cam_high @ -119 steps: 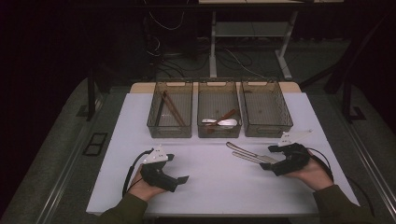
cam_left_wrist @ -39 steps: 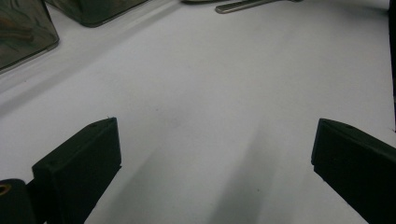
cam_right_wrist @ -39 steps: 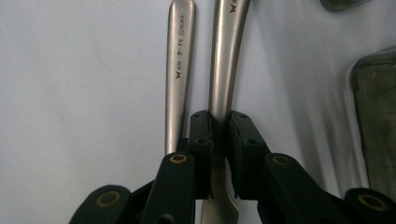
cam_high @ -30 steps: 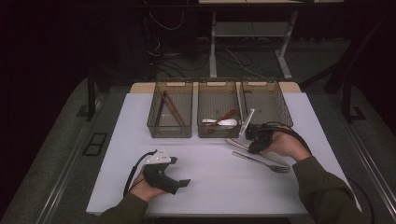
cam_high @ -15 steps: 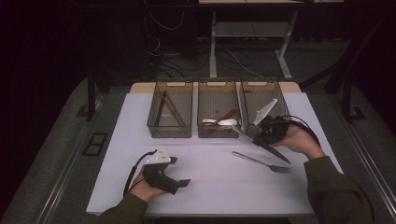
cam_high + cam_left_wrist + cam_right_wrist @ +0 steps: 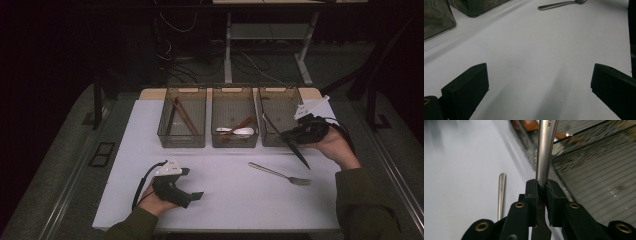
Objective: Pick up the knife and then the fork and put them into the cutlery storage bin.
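Your right tongs (image 6: 296,134) are clamped on a metal knife (image 6: 544,157), gripping it along the handle rather than at its middle. In the high view the knife (image 6: 286,139) hangs slanted, one end over the near rim of the right bin (image 6: 278,96) at about 1 o'clock on the table (image 6: 225,195), the other end pointing back toward you, clear of the table. Your left tongs (image 6: 534,82) stand wide open with nothing between them, resting near 7 o'clock in the high view (image 6: 192,196). A fork (image 6: 280,174) lies flat on the table at about 4 o'clock, apart from the knife.

Risks from here, as judgements:

1. Slip. In the right gripper view the pads hold a narrow, smooth strip of steel. With most of the length on one side of the grip, the knife may pivot or slide out if you swing it quickly.
2. Rim strike. The leading end sits close to the wall of the right bin. Advance too low and it can catch the rim, twist in the pads or push the bin.
3. Wrong bin. The middle bin (image 6: 235,98) holds spoons (image 6: 240,131) and the left bin (image 6: 184,99) holds chopsticks (image 6: 184,116); a release too far toward 12 o'clock drops the knife among the spoons.
4. Bounce. Letting go while the knife is steeply slanted may let it tip back over the rim onto the table.
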{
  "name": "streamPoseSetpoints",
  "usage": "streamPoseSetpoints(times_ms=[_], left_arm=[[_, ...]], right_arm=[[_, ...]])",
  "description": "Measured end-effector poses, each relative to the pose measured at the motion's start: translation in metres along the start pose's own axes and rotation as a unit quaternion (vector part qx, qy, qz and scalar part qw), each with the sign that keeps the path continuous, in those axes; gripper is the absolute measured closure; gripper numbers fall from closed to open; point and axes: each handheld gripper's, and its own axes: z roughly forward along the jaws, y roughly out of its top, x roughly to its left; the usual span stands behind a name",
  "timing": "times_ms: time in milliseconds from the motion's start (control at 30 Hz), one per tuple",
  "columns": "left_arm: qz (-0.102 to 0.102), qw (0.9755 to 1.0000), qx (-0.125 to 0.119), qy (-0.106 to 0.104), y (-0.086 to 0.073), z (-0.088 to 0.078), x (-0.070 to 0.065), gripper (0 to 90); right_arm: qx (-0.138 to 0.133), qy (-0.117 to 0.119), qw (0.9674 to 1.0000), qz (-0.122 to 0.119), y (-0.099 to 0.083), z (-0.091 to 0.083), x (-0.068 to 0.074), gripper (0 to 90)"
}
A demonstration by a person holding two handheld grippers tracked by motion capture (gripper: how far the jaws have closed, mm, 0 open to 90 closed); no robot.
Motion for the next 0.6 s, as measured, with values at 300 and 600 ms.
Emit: streamPoseSetpoints(times_ms=[300, 600], left_arm=[[0.000, 1.0000, -0.001, -0.002, 0.000, 0.000, 0.000, 0.4], [-0.001, 1.0000, -0.001, -0.003, 0.000, 0.000, 0.000, 0.4]], right_arm=[[-0.066, -0.017, 0.9972, 0.031, -0.001, -0.017, -0.008, 79.9], [-0.108, -0.055, 0.9906, 0.063, 0.012, -0.037, -0.020, 79.9]])
